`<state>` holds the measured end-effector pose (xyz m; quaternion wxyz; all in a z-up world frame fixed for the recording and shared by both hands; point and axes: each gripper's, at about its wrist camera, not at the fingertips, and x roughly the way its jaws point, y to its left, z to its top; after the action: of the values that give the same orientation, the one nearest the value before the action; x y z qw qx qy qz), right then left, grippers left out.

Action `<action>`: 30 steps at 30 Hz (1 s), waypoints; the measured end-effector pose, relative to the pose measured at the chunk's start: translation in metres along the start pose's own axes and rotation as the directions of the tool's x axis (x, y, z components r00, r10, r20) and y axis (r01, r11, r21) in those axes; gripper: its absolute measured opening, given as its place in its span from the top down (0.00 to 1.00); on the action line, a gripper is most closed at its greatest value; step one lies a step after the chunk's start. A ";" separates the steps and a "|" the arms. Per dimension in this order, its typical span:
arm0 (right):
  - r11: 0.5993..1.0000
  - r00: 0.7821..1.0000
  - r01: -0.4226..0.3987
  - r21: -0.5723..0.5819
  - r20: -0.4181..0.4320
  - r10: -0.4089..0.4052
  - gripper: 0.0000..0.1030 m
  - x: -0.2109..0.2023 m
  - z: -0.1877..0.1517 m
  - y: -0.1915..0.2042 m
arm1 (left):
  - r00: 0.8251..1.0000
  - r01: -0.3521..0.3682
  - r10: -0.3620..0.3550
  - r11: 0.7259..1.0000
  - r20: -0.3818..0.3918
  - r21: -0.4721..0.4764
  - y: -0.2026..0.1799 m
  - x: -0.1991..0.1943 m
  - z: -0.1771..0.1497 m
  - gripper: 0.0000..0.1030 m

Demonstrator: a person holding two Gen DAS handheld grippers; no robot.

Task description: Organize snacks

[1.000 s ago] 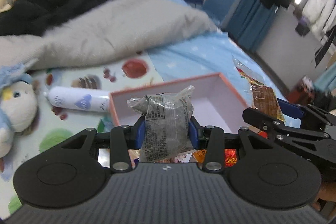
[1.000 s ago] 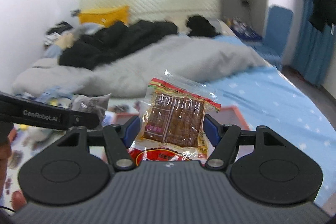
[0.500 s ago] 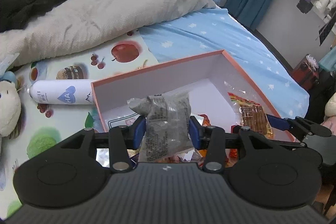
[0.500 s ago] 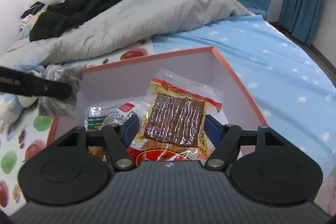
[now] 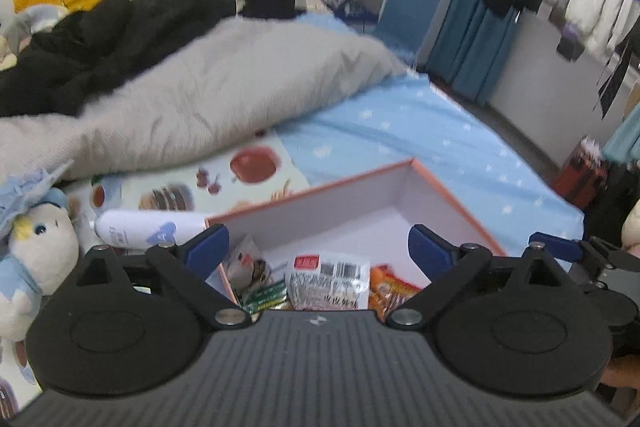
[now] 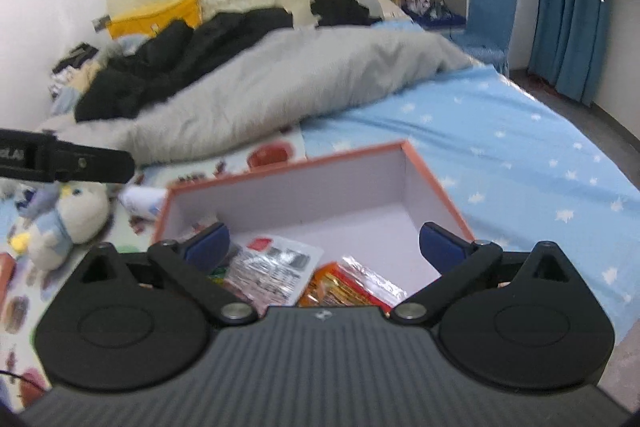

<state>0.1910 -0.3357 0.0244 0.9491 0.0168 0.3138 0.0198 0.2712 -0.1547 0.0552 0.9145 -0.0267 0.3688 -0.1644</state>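
Snacks [image 5: 326,281] lie in box [image 5: 448,187], claws spread.

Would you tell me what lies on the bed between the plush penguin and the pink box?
A white bottle lies on its side between the plush penguin and the pink box, per the left wrist view.

Left tongs [image 5: 318,247]: blue pads spread wide, jaws just opened, nothing between them. Below: orange-rimmed box [image 5: 452,195] with white interior, on the bed. Contents: white labelled packet [image 5: 328,285], orange wrapper [image 5: 390,293], small printed packet [image 5: 250,265]. Beside the box: white bottle [image 5: 148,229], plush toy [image 5: 34,259]. Behind: grey blanket [image 5: 224,95], black clothing [image 5: 108,39].
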 end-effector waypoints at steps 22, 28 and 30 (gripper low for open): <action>1.000 0.986 -0.024 0.014 0.167 0.022 0.00 -0.109 -0.015 0.030 | 0.980 -0.051 0.051 0.999 0.194 -0.005 -0.016 -0.125 -0.064 0.01; 0.997 0.993 -0.034 0.069 0.114 0.026 0.00 -0.111 -0.039 0.027 | 0.984 -0.060 0.064 0.998 0.168 -0.024 -0.016 -0.136 -0.093 0.01; 0.994 0.996 -0.035 0.105 0.088 0.026 0.00 -0.107 -0.049 0.024 | 0.984 -0.081 0.084 0.996 0.158 -0.021 -0.019 -0.138 -0.103 0.01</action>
<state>0.0748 -0.3157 0.0499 0.9591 0.0732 0.2729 0.0168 0.1020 -0.1211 0.0757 0.9468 -0.0312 0.2966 -0.1210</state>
